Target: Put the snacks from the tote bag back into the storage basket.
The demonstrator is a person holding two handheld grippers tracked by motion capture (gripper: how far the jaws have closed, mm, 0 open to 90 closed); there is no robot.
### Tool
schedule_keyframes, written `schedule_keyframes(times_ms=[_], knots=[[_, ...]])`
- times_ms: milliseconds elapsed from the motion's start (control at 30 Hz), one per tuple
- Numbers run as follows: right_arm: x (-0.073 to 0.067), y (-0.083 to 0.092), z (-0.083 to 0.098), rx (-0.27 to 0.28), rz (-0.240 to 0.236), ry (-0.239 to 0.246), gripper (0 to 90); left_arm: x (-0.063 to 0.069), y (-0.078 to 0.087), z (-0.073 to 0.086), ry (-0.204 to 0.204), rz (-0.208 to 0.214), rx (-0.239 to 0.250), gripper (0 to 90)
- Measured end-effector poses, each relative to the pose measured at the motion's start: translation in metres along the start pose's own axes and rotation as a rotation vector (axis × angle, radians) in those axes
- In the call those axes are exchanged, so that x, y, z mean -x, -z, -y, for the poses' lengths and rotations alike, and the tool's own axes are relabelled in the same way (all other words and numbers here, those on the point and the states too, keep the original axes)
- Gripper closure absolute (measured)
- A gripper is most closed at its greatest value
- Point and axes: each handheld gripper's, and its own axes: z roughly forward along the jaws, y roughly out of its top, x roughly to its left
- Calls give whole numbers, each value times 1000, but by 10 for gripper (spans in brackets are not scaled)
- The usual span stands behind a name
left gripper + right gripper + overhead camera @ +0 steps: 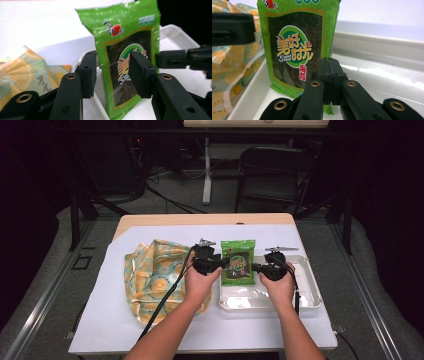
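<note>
A green seaweed snack packet [238, 262] stands upright at the left end of a white plastic tray [310, 290]. My right gripper [254, 267] is shut on the packet's lower right edge; in the right gripper view its jaws [330, 75] are pinched together on the packet [294, 37]. My left gripper [225, 262] is at the packet's left side. In the left gripper view its jaws [112, 72] stand apart with the packet [125, 32] between them, the pads not pressing on it. The right gripper [175, 60] reaches in from the right there.
A crumpled cloth bag [155, 275] with an orange-slice print lies left of the tray, under my left forearm. A white sheet [115, 320] covers the table. The tray's floor [374, 70] is shiny and bare to the right of the packet.
</note>
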Motion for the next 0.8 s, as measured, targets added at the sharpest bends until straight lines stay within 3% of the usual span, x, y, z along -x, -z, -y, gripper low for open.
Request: schedule_keyframes(times_ms=[333,500,800], knots=[[2,-2,1,1,-3,-14,900,-4,16,-4,-14,-8,19,581],[3,-3,2,2,0,-34,900,-8,24,-6,-33,-32,34,578],[9,-7,3,-5,-8,-53,900,-19,49,-10,-30,-46,71,575]])
